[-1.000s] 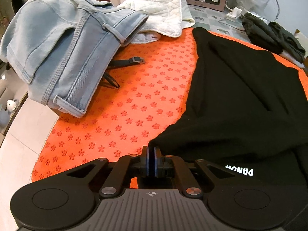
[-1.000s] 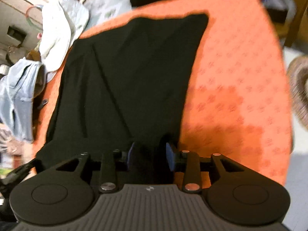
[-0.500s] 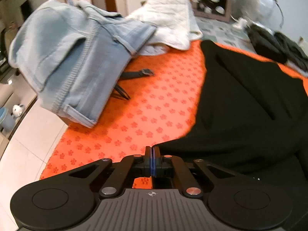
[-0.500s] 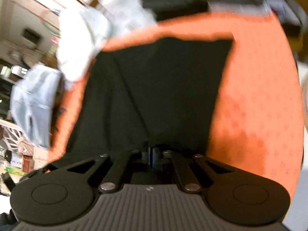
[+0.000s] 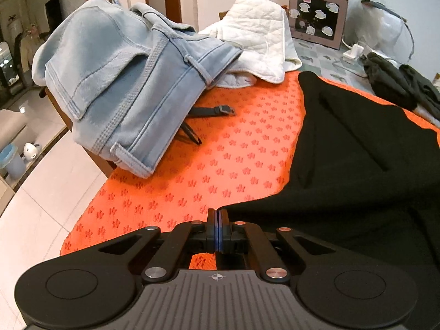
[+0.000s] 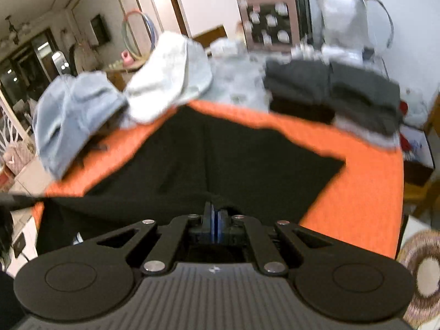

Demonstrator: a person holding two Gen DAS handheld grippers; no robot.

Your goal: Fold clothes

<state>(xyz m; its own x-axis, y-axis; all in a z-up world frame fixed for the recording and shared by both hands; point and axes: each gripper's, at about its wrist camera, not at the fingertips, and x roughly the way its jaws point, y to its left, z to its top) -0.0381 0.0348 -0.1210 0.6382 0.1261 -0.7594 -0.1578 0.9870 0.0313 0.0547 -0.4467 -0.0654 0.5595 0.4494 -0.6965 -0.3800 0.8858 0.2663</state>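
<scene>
Black fabric, the garment (image 5: pixel 357 165) lies spread over the orange flower-print cloth (image 5: pixel 220 151) on the table, its long axis running from the near edge away toward the far end, where a straight hem ends short of the white quilted piece (image 5: pixel 261 35). The left tool (image 5: pixel 217 214) is pinched tight on the garment's near left corner, just inside the cloth's edge. The right tool (image 6: pixel 214 209) is likewise clamped on the near edge of the garment (image 6: pixel 233 165), lifting a small fold. Bare orange cloth lies open to the garment's left and right. Light jeans (image 5: pixel 132 82) hang over the table's left edge, a dark strap (image 5: pixel 211 110) beside them. Dark clothes (image 5: pixel 396 82) sit at the far right.
</scene>
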